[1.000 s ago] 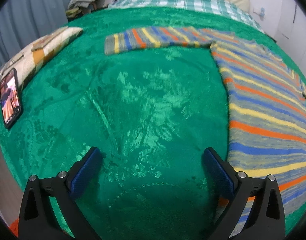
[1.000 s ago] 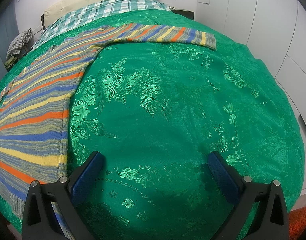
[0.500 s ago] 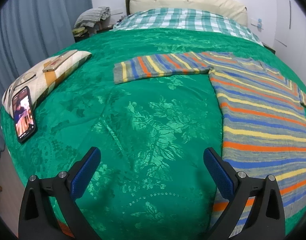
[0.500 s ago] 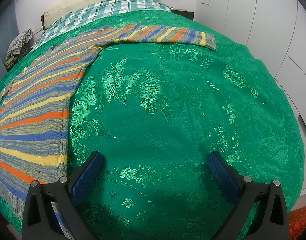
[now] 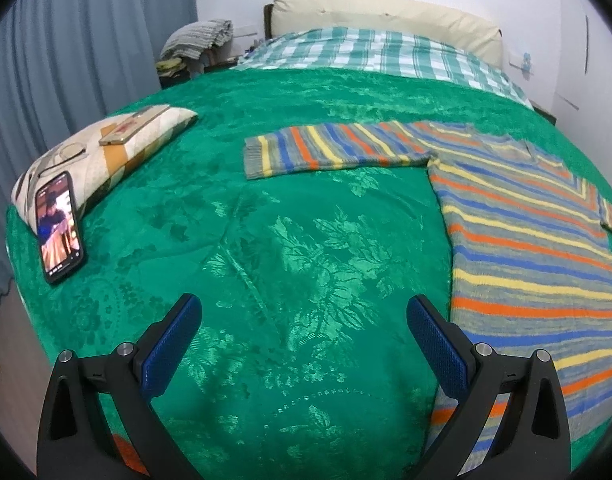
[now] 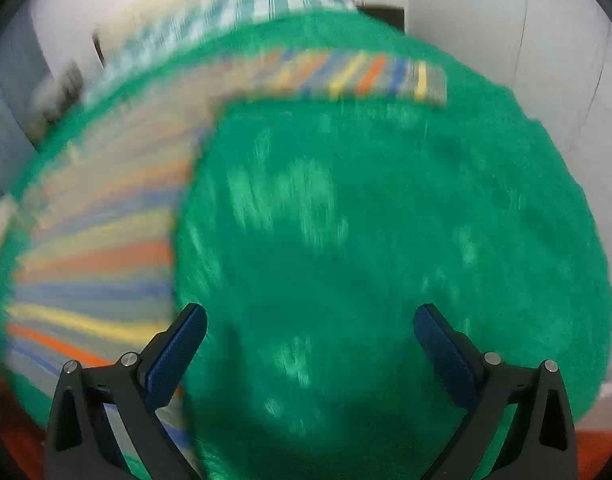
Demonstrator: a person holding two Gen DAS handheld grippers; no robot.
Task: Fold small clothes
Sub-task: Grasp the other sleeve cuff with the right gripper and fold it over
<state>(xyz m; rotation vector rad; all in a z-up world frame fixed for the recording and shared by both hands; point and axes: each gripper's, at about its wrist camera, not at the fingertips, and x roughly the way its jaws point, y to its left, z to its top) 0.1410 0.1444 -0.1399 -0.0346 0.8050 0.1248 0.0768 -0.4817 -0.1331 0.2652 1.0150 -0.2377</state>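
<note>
Holding both grippers above the near edge of the bed, we have nothing in either one. Our left gripper has its blue-padded fingers spread wide with only the glossy green floral bedspread between them; our right gripper is spread just as wide over bare bedspread too, though its view is smeared by motion blur.

The grey knitted sweater with orange, yellow and blue stripes lies flat and face-up on the bedspread, between our two grippers: to the right of the left fingers and to the left of the right ones. Its body runs lengthwise away from us toward the checked green-and-white blanket, hem nearest us. One sleeve stretches straight out sideways to the left, its long axis crossing our line of approach, the cuff ahead of the left gripper and well apart from it. The other sleeve reaches out to the right, ahead of the right gripper.

We judge that folding has not begun. Each sleeve belongs to the gripper on its own side; the cuffs lie well forward, so we must reach ahead before pinching.

A black smartphone with a lit screen leans on a patterned cream pillow at far left, clear of the work.
</note>
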